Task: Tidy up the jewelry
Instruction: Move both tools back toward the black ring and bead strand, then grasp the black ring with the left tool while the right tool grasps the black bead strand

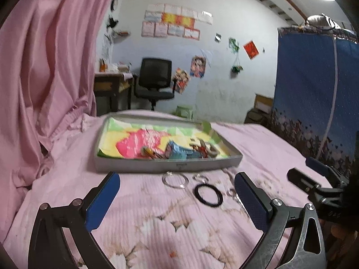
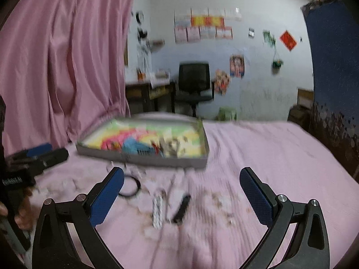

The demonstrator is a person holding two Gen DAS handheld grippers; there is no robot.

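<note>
A shallow grey tray [image 1: 168, 165] with a colourful paper lining sits on the pink bedspread and holds several small trinkets [image 1: 202, 150]. In front of it lie a clear bangle [image 1: 174, 180], a small clear ring [image 1: 199, 177] and a black ring [image 1: 208, 195]. My left gripper [image 1: 177, 195] hovers open just short of these, with nothing between its fingers. In the blurred right wrist view, my right gripper [image 2: 182, 192] is open above a white beaded piece [image 2: 157, 210] and a black clip [image 2: 182, 209]. The black ring [image 2: 131, 187] shows beside its left finger. The tray [image 2: 143, 158] lies beyond.
A pink curtain [image 1: 44, 78] hangs at the left of the bed. A blue patterned cloth [image 1: 314, 94] stands at the right. Beyond the bed are a desk [image 1: 112, 85], a black office chair [image 1: 154, 80] and a green stool [image 1: 184, 111]. A hand [image 2: 22, 219] holds the left gripper.
</note>
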